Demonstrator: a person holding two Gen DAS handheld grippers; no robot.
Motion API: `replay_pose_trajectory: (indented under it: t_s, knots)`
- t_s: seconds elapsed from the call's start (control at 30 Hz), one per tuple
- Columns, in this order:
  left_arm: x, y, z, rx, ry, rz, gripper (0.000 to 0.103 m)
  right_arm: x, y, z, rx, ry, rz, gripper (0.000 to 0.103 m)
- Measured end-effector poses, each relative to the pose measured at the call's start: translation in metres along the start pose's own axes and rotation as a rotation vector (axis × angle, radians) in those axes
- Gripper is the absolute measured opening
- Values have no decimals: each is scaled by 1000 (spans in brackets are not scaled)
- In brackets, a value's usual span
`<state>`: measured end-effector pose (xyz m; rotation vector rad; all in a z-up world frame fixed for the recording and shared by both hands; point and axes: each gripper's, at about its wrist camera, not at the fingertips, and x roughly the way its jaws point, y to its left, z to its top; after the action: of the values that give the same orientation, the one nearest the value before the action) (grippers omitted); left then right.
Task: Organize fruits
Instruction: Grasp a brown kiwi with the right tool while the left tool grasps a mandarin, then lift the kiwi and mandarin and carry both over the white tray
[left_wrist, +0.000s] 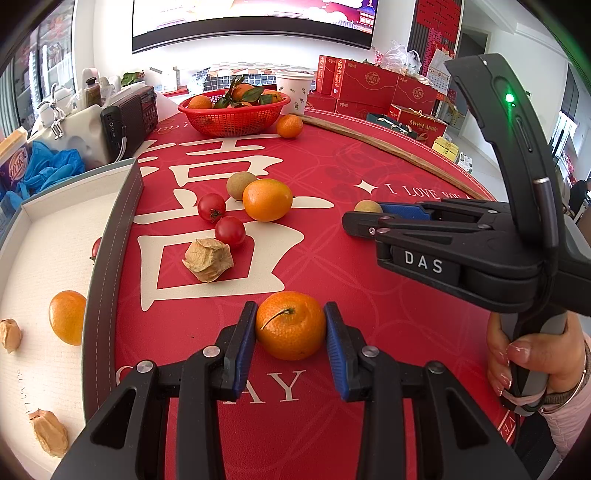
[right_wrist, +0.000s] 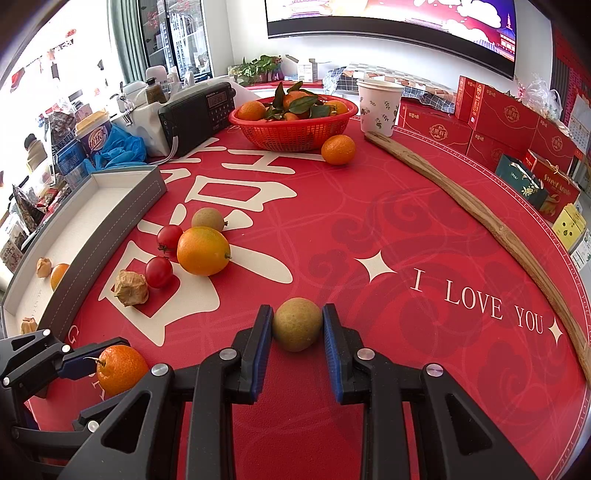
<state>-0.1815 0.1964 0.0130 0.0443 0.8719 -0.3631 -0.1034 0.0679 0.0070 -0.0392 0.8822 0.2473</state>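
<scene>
Got my left gripper (left_wrist: 290, 341) pinching a mandarin (left_wrist: 290, 325) near me and my right gripper (right_wrist: 297, 343) pinching a longan (right_wrist: 297, 324), both resting on the red tablecloth (right_wrist: 369, 206), so I'd lift straight up, squeeze gently, then swing left to the white tray (left_wrist: 44, 240).

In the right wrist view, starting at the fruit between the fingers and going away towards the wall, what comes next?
Brownish-green fruit held in the right gripper → lone orange on the red tablecloth → red basket → plant.
</scene>
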Motion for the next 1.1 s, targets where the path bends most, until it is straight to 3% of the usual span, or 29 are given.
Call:
replay_pose_trajectory:
  t_s: [0.77, 1.1]
  knots:
    - [-3, 6, -1, -23, -9, -17, 39, 1, -6, 2, 42, 1, 23, 28]
    - [-22, 7, 0, -3, -105, 24, 39, -5, 0, 11, 67, -32, 70, 28]
